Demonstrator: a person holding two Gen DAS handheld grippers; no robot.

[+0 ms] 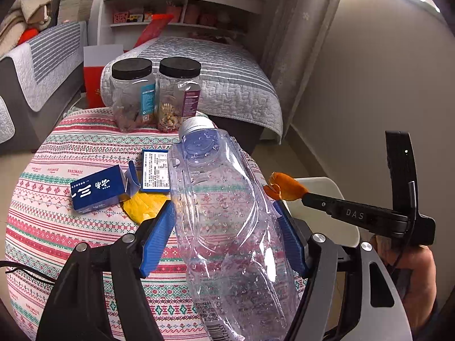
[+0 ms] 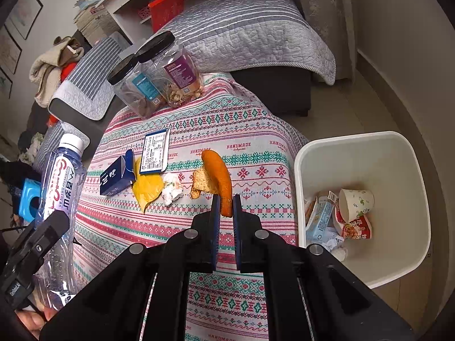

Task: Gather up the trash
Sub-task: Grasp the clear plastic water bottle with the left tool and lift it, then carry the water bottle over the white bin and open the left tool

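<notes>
**Trash held in both hands, bin waiting on the right**

Trash is in two places now: some is held up in the air and some lies on the table with its striped cloth.

On the left, the left gripper has its blue fingers clamped on a big, empty water bottle. The bottle sticks out long past the fingers.

In the middle, on the cloth, lie a blue box, a yellow wrapper and a crumpled white tissue. Two jars stand at the back.

Next, the right gripper has its fingers squeezed together on a strip of orange peel, just at its end.

On the right sits the white bin, beside the table, with cups and wrappers already inside.

I think the next job is dropping both things in. It would be best to bring each one right over the bin's mouth before letting go. The peel is pinched by its tip, so it should go gently.
</notes>
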